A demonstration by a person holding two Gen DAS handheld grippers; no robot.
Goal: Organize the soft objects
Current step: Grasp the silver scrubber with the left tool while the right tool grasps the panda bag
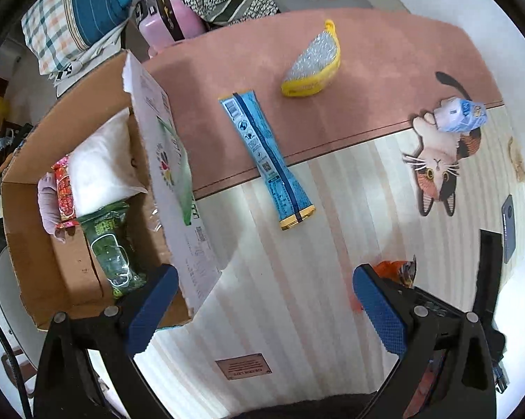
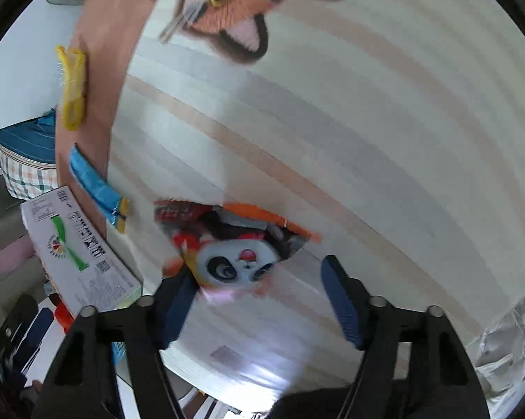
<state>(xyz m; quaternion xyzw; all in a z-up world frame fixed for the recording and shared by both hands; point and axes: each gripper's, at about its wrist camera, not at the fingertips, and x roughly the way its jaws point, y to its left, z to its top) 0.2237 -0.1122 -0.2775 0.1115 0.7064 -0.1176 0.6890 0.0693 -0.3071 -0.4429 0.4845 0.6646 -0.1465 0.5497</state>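
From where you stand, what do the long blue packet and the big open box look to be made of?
The long blue packet looks like thin plastic film, glossy: light glints off it, the print is sharp and its ends are crimped flat. The big open box looks like corrugated cardboard, matte brown inside with a torn flap edge; its outer face is printed white, a bit smoother.

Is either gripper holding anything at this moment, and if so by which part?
Nothing is held. The left gripper is open over the mat. The right gripper is open, with the panda snack bag lying just ahead, not clamped.
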